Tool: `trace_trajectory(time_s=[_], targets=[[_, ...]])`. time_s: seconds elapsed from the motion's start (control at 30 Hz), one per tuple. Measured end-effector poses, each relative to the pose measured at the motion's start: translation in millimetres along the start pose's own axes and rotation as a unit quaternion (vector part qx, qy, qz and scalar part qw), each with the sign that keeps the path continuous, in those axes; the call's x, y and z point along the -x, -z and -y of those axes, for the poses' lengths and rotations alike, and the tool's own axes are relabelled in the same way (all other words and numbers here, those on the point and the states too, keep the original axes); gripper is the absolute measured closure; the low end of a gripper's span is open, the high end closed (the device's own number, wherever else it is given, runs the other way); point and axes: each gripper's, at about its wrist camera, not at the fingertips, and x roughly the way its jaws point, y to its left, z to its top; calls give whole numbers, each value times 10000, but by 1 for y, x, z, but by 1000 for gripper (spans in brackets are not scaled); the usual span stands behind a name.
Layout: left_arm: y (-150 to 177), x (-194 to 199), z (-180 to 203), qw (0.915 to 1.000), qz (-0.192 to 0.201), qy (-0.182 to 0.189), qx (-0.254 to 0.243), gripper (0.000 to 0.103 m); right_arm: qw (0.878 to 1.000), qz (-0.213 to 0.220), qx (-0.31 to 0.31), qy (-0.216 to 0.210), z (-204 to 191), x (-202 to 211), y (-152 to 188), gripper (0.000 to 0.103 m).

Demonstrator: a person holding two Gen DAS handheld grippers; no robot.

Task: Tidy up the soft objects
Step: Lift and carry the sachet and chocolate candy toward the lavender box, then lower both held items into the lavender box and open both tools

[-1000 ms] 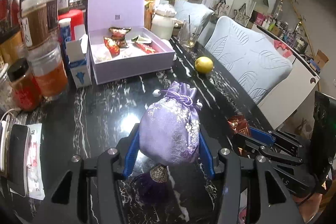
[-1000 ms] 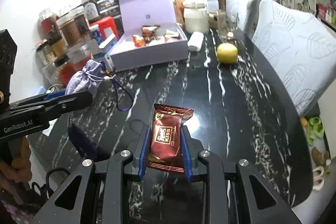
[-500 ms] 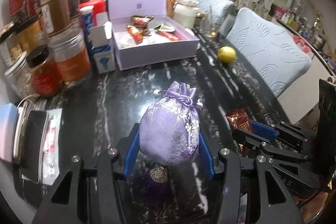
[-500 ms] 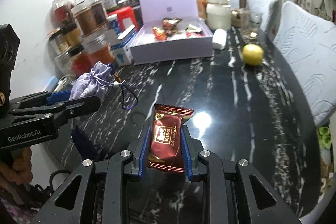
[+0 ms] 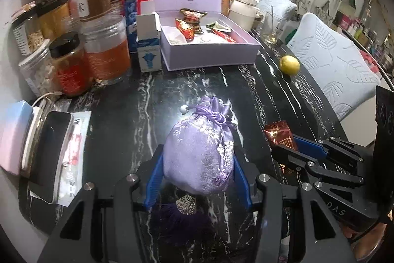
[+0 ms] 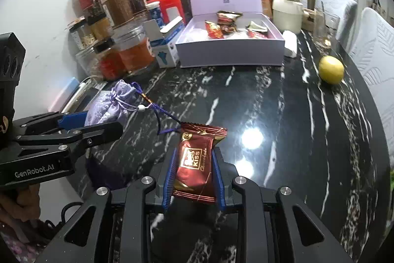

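My left gripper (image 5: 198,179) has its blue fingers (image 5: 153,184) closed against both sides of a lilac embroidered pouch (image 5: 200,152), held above the black marbled desk (image 5: 118,120); its drawstring neck points forward, and a dark purple tassel (image 5: 182,218) hangs beneath. My right gripper (image 6: 193,176) pinches a maroon chocolate wrapper (image 6: 195,162) between its fingers (image 6: 168,176), also above the desk. In the right wrist view, the pouch (image 6: 108,105) sits just left of the wrapper, its cord trailing toward it. Farther ahead stands an open lilac box (image 5: 209,51), lid upright, with several wrapped sweets (image 5: 189,27) inside. Jars (image 5: 106,48) crowd its left side; a lemon (image 5: 289,65) lies to its right.
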Motion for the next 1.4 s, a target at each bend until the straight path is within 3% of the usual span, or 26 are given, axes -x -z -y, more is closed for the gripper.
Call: trace_trajectory(time_s=[0.57, 0.93, 1.4], targets=[[-50, 13, -6, 9984, 561, -50, -4, 52, 9981, 438, 388, -205, -9, 6, -54, 75], [-109, 10, -1, 9946, 1024, 51, -152, 52, 9952, 795, 508, -260, 4, 12, -102, 75], [-190, -13, 0, 9872, 1560, 195, -284, 52, 9892, 1318, 637, -28, 32, 8, -178, 75]])
